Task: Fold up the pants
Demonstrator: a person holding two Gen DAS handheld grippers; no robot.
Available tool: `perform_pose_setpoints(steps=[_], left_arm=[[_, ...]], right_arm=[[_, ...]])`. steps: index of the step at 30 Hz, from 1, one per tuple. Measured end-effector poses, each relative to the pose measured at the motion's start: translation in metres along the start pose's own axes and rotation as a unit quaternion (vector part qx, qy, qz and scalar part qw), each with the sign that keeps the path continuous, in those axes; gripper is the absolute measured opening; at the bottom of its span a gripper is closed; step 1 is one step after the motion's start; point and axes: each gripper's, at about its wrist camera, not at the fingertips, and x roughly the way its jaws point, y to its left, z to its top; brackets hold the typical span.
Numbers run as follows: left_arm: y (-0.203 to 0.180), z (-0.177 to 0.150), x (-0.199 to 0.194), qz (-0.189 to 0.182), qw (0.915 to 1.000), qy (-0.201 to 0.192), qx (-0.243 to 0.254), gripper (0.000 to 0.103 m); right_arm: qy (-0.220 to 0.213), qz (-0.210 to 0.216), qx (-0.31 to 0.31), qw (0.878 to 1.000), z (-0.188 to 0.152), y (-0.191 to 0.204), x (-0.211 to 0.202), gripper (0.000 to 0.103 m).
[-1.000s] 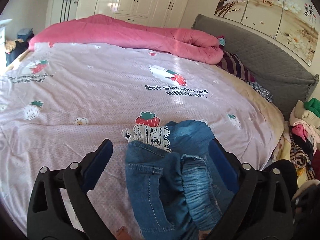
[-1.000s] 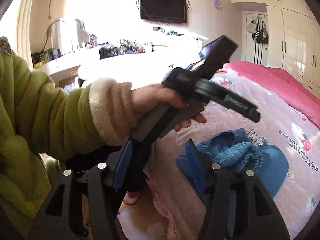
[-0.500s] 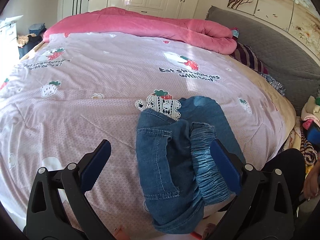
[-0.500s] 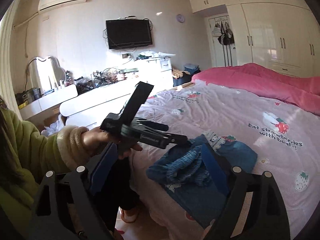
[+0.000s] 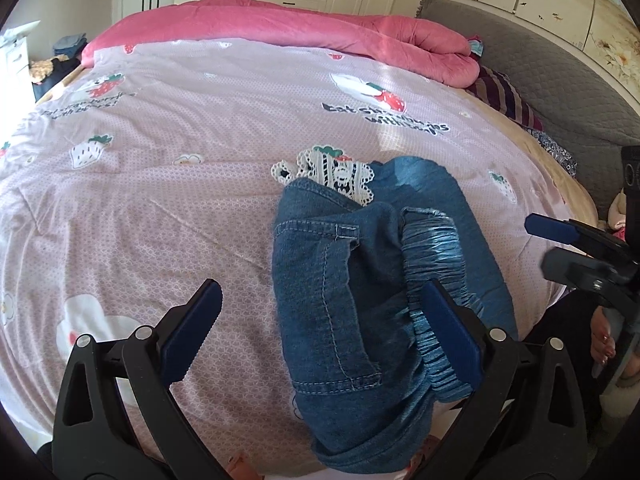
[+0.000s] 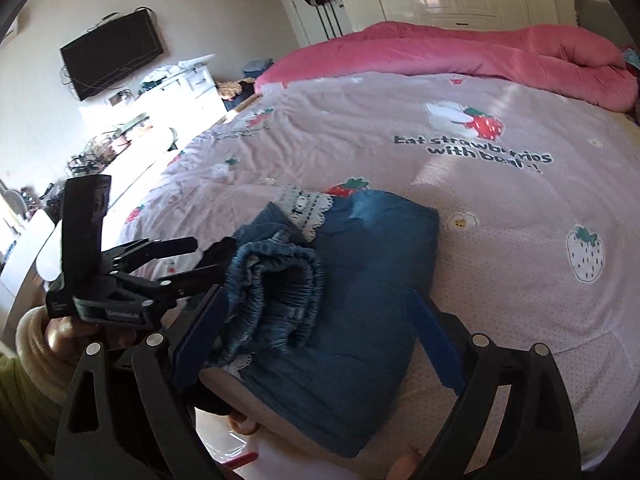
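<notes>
The blue denim pants (image 5: 360, 292) lie bunched and partly folded at the near edge of the bed, with a gathered elastic waistband (image 5: 434, 264) and white lace trim (image 5: 336, 174). They also show in the right wrist view (image 6: 352, 300). My left gripper (image 5: 320, 320) is open and empty just above the pants. My right gripper (image 6: 320, 328) is open and empty over the same heap. The left gripper shows in the right wrist view (image 6: 188, 258), and the right gripper in the left wrist view (image 5: 560, 236).
The pink strawberry-print bedspread (image 5: 200, 140) covers the bed. A pink duvet (image 5: 300, 28) lies rolled along the far side. A grey headboard (image 5: 560, 88) and clothes pile are at right. A dresser and wall TV (image 6: 112, 56) stand left of the bed.
Both grippers have swung toward the pants. The right wrist view has turned from the room to look down on the heap. The pants have not moved.
</notes>
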Motion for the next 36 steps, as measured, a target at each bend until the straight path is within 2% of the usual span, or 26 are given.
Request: perform_pose_setpoints(steps=[4,8,11,13,15,20,22,27,36], left_arm=[[0.002,-0.002,0.009,-0.008,0.9999,0.009,-0.007,0.093],[0.005,-0.003,0.016,-0.020,0.9994,0.017,-0.020,0.093],[0.009,-0.006,0.022,-0.035,0.9982,0.029,-0.038,0.093],[0.012,-0.008,0.028,-0.049,0.9966,0.039,-0.054,0.093],[0.014,-0.009,0.030,-0.058,0.9954,0.044,-0.063,0.093],[0.010,-0.010,0.033,-0.062,0.9952,0.045,-0.061,0.093],[0.009,-0.010,0.034,-0.065,0.9950,0.047,-0.059,0.093],[0.007,-0.010,0.034,-0.070,0.9949,0.046,-0.056,0.093],[0.004,-0.009,0.041,-0.089,0.9924,0.061,-0.061,0.091]], right_arm=[[0.005,-0.004,0.027,1.000,-0.008,-0.012,0.008,0.090],[0.002,-0.020,0.028,0.999,-0.014,-0.019,0.006,0.090],[0.010,-0.013,0.049,0.999,-0.018,-0.026,0.010,0.088],[0.017,-0.006,0.058,0.998,-0.019,-0.030,0.014,0.081],[0.022,-0.008,0.064,0.998,-0.021,-0.031,0.017,0.078],[0.034,-0.010,0.084,0.996,-0.024,-0.040,0.023,0.070],[0.038,-0.012,0.093,0.995,-0.025,-0.043,0.026,0.063],[0.047,-0.007,0.092,0.995,-0.026,-0.042,0.032,0.056],[0.054,-0.003,0.092,0.994,-0.027,-0.041,0.038,0.052]])
